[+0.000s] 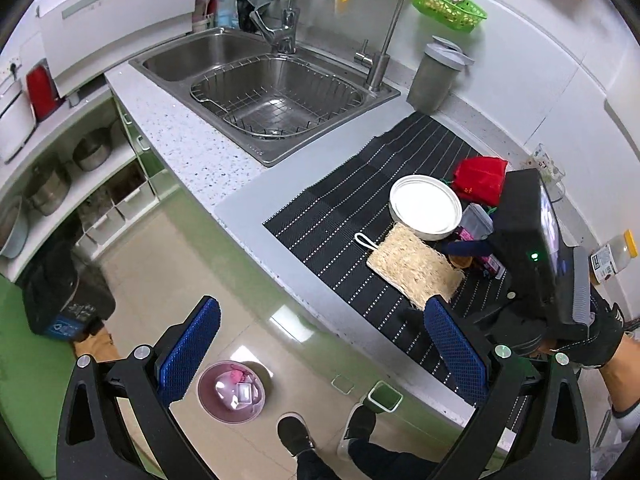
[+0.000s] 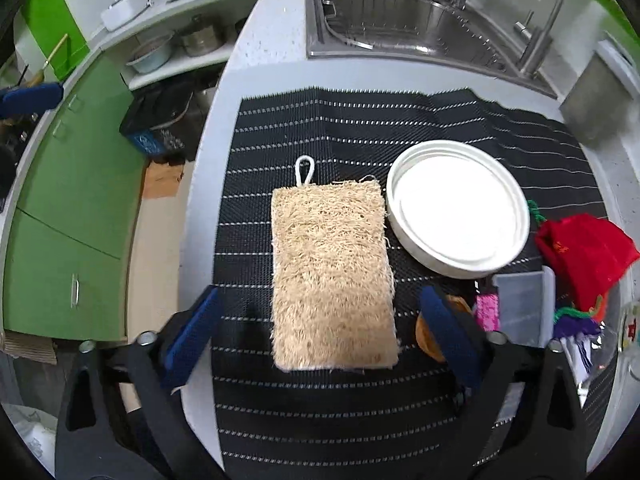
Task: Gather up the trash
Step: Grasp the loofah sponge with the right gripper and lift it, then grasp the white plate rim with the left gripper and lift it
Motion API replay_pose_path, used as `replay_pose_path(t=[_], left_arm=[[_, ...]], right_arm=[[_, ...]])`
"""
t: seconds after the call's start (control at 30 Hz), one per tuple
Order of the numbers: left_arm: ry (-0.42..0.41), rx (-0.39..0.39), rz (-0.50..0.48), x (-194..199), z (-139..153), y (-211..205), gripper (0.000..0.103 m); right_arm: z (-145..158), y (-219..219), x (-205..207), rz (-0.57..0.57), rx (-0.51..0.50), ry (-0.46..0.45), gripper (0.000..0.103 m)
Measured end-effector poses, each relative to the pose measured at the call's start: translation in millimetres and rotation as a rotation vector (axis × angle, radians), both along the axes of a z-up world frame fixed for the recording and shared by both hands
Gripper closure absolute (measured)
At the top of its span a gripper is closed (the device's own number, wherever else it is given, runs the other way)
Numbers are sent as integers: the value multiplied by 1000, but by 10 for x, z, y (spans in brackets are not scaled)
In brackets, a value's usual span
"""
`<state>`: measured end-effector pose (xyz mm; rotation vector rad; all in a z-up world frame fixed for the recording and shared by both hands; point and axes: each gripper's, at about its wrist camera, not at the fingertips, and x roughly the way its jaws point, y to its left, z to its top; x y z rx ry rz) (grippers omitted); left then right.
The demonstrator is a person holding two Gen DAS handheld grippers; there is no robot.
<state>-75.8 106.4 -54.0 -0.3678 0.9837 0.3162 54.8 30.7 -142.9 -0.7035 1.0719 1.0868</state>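
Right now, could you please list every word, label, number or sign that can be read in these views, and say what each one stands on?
No text can be read for certain.
Bottle: label print, too small to read.
Black bin on the floor: white recycling-style sign on blue, wording blurred.
Red pouch: small gold mark, illegible.
Pink packet: pattern only, blurred.
Glass cup: printed decoration, unreadable.

Brown item (image 2: 430, 334) half hidden behind right claw (image 2: 320, 332); bin contents (image 1: 234, 390) indistinct
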Motion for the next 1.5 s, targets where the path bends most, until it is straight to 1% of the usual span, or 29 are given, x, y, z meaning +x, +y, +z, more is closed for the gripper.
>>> replay_pose_path(t=[0.07,0.13,0.2,0.23,0.3,0.47,0.63,0.8,0.9,1.0,1.13,1.2,1.3,1.43,1.5], left_arm=[[7,-6,-5,30,-36,37,5],[8,-16,-8,53,-64,67,5],[10,-20,-15,86,-77,80,5],[11,-20,-20,103,-81,77,5],[13,-17,-35,139,-77,65,5],[-1,-7,-71,234,-5,23,5],[-33,7,-116,406,112,-65,5],[-89,-26,-170,641,205,-132,5],[-95,-36,-199,841,202,-183,5],[-78,-45,-227,1057,132,-231,5],[-37,-15,-245,1321,4,-270,5],[-8,-15,-242,1479,-106,-259,5],[34,-23,-230,1668,-286,-197,5],[78,-25,-236,1809,-484,-149,5],[95,-32,-238,1871,-577,-118,8]], right_arm=[[-30,33,11,1,-12,-2,26],[-61,56,12,3,-26,-5,30],[-57,67,17,0,-31,-20,36],[-39,61,26,-6,-24,-20,41],[-1,38,42,-18,-9,-8,41],[284,-170,57,-71,60,7,42],[634,-559,119,-171,105,23,42],[907,-964,239,-271,141,1,42],[997,-1193,341,-335,151,-12,42],[1033,-1392,430,-385,160,-16,42],[1019,-1573,531,-426,164,-12,42],[996,-1629,580,-438,161,-11,42],[960,-1677,652,-449,159,-8,42],[924,-1670,762,-455,159,-3,42],[909,-1653,811,-455,158,-1,42]])
